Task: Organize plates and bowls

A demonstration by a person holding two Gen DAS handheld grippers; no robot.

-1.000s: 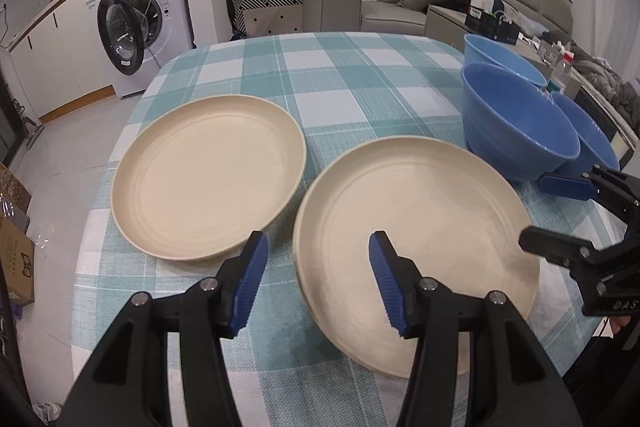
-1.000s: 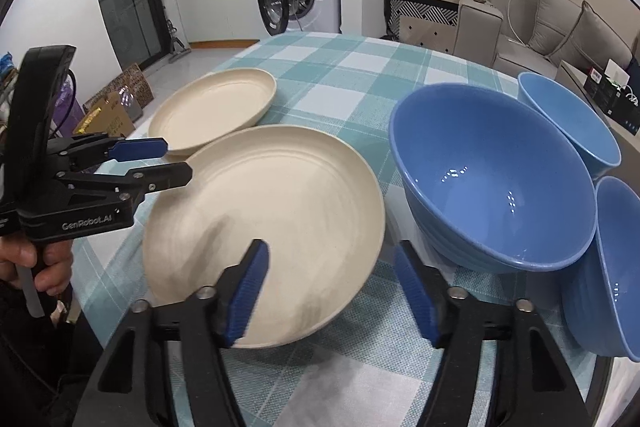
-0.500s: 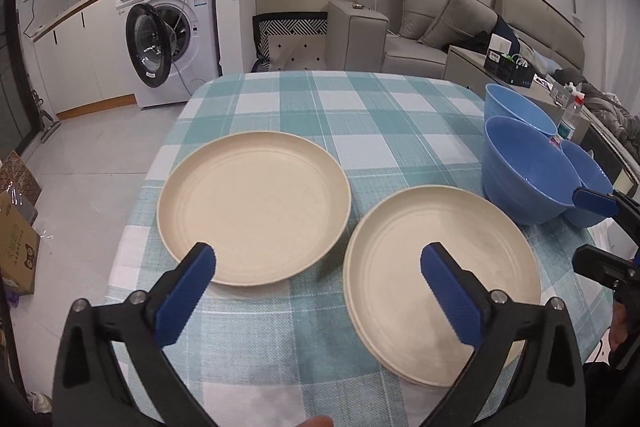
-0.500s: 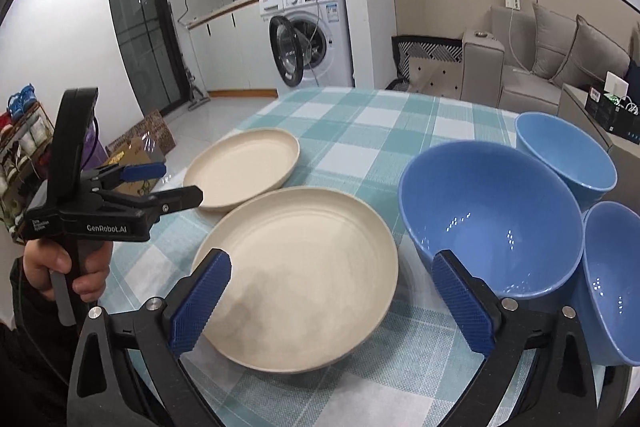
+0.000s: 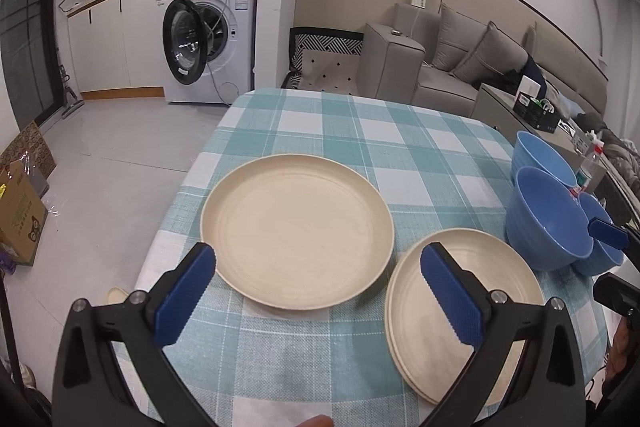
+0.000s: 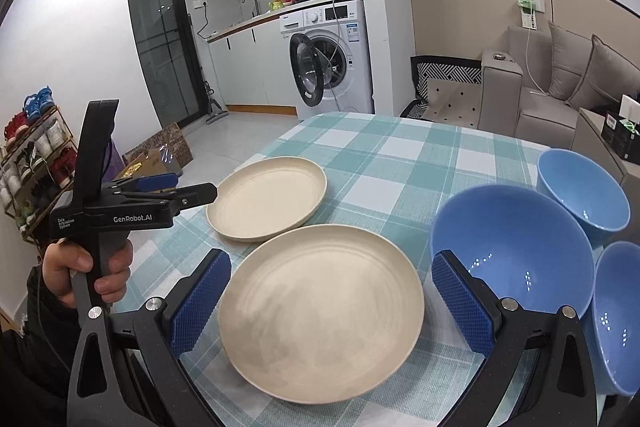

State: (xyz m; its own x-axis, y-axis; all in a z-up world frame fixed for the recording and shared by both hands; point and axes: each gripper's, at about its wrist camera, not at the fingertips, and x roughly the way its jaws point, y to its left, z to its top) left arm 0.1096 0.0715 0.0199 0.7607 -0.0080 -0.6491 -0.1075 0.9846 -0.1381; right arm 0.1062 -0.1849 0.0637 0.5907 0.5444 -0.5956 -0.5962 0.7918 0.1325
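From the left wrist camera, the left gripper (image 5: pixel 316 291) hangs above the near edge of the table draped in a teal-and-white checked cloth (image 5: pixel 400 143), its blue-padded jaws spread wide with nothing between them. Just ahead of it lies a round cream plate with a raised rim (image 5: pixel 297 235), flat on the cloth. To the right of that plate, close beside it, sits a second cream plate (image 5: pixel 492 291); a doubled rim along its near edge suggests it rests on another plate, though that cannot be told for sure. Further right, at the table's edge, three glossy blue bowls cluster together: a large bowl (image 5: pixel 548 223), a far bowl (image 5: pixel 540 159) behind it and a near bowl (image 5: pixel 598 227) partly hidden at its side. A white front-loading washing machine with its door open (image 5: pixel 208 43) stands beyond the table. From the right wrist camera, the right gripper (image 6: pixel 332 299) hovers over the second cream plate (image 6: pixel 320 311), its blue pads wide apart on either side and empty. The first cream plate (image 6: pixel 266 197) lies beyond, the two rims close together. The large bowl (image 6: pixel 516 247), far bowl (image 6: pixel 580 191) and near bowl (image 6: pixel 618 319) stand to the right. The left gripper (image 6: pixel 188 191) appears at the left edge in a bare hand (image 6: pixel 88 273), jaws parted.
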